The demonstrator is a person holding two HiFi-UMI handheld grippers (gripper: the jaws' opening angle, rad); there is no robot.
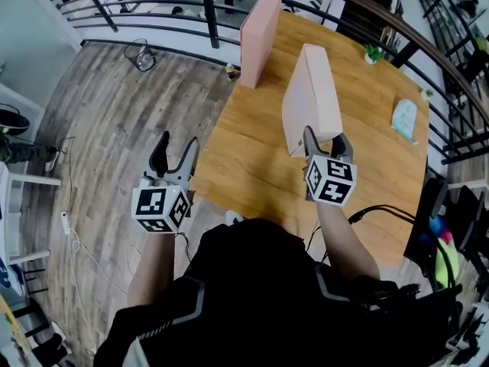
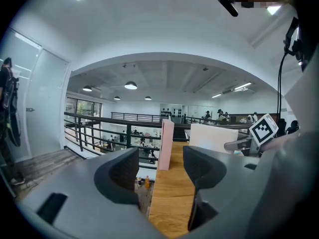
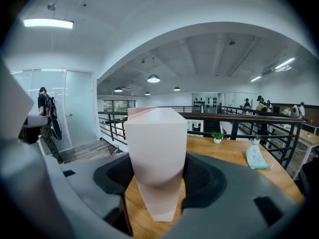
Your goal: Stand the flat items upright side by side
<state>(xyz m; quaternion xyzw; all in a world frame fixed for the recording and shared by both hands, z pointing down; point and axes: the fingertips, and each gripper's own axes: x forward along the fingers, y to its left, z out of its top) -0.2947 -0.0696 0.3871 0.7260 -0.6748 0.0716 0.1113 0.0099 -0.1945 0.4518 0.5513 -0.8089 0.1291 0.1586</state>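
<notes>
Clamps the near pink box (image 1: 313, 98) endwise in the right gripper's (image 1: 327, 137) fingers, long axis roughly parallel to, well right of, the far pink box (image 1: 260, 37); holds the left gripper's (image 1: 177, 144) fingers wide, empty, farther from that box.

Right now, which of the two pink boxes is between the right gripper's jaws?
The near box, mid-table, held at its near end by the right gripper. The far box stands alone by the table's left edge.
</notes>
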